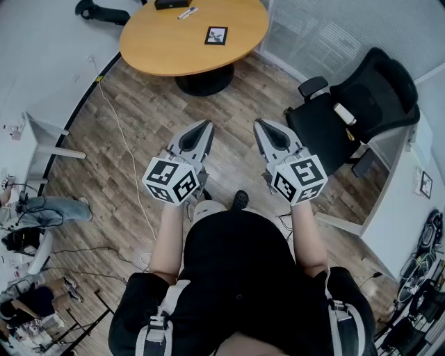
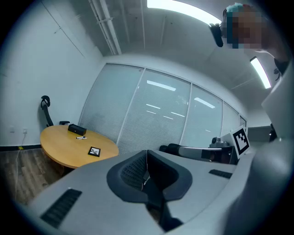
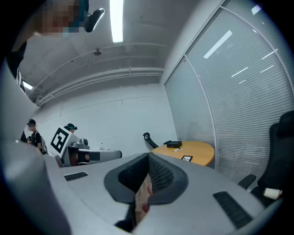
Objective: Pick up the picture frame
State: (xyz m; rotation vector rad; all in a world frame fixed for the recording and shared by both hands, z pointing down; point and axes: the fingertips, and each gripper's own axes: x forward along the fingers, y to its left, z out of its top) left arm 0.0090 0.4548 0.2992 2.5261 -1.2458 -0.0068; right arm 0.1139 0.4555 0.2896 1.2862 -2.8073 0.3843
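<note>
A small black picture frame (image 1: 216, 35) lies flat on the round wooden table (image 1: 167, 49) far ahead of me; it also shows as the picture frame (image 2: 94, 151) in the left gripper view and as the picture frame (image 3: 186, 158) in the right gripper view. My left gripper (image 1: 206, 126) and right gripper (image 1: 259, 125) are held side by side over the wood floor, well short of the table. Both are shut with nothing between the jaws, as seen at the left gripper (image 2: 146, 158) and right gripper (image 3: 148, 159).
A black box (image 1: 170, 4) and a marker pen (image 1: 187, 12) lie on the far part of the table. A black office chair (image 1: 354, 111) stands to the right. A white cable (image 1: 122, 139) runs across the floor at left. Glass walls with blinds stand behind the table.
</note>
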